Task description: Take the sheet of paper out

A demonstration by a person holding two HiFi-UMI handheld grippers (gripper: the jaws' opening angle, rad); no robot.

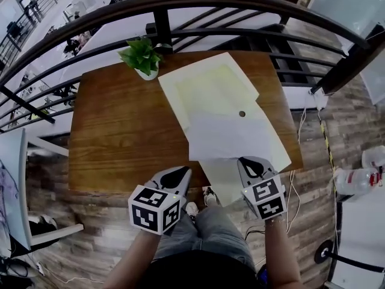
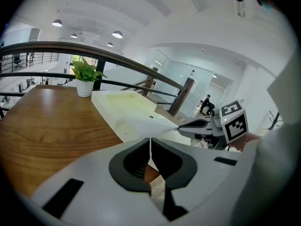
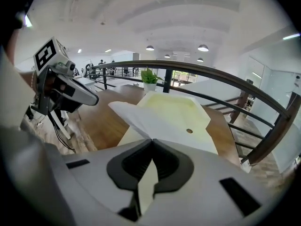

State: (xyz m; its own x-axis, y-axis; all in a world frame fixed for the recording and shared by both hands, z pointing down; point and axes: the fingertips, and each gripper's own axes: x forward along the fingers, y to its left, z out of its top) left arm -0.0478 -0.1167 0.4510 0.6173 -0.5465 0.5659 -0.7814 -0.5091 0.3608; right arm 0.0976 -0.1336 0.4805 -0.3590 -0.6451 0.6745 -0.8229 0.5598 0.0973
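White paper sheet (image 1: 231,140), wooden table (image 1: 120,131)

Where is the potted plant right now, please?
In the head view, the potted plant stands at the table's far edge, by the railing, just left of the pale envelope.

"What's the room like?"

"A wooden table (image 1: 120,131) on a plank floor (image 1: 84,245), a dark curved railing (image 1: 180,0) along its far edge — potted plant (image 1: 141,54) there. White ceiling (image 3: 178,18), round lamps (image 3: 203,47)."
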